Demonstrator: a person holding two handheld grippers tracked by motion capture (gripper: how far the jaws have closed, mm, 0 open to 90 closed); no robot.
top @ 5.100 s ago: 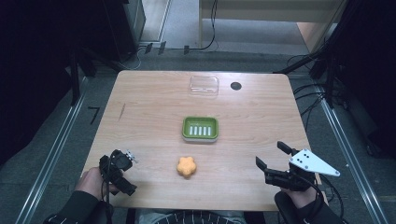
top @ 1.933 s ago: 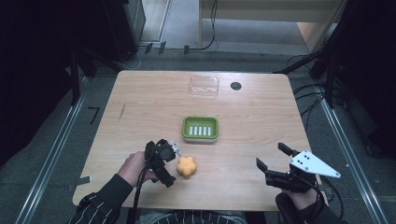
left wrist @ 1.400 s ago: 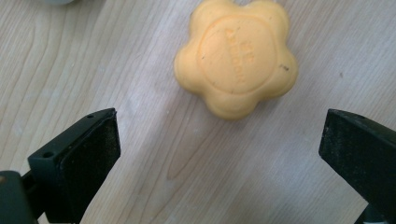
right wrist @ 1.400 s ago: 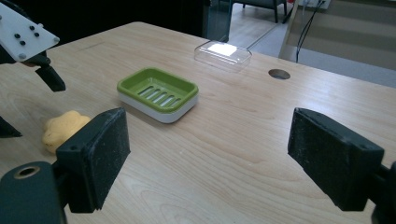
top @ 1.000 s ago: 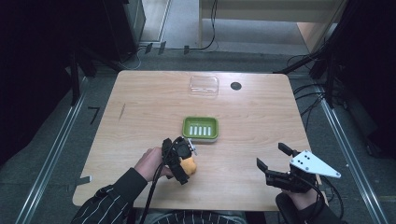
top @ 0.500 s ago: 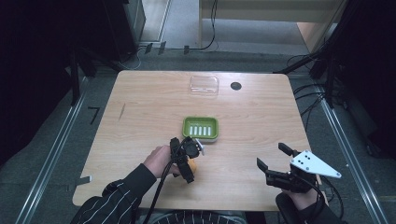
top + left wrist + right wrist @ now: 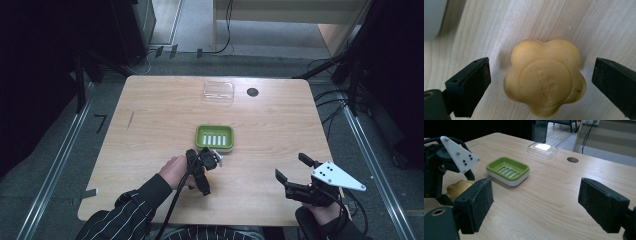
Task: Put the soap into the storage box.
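Directly below the left gripper (image 7: 537, 75), whose spread jaws flank it without touching, a yellow flower-shaped soap (image 7: 544, 78) lies on the table (image 7: 150, 125), while the right gripper (image 7: 292, 177) hovers open.

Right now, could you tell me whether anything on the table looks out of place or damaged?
Nothing stands out. The yellow flower-shaped soap lies intact on the wood, apart from the empty green slotted soap dish; the clear plastic lid sits farther back.
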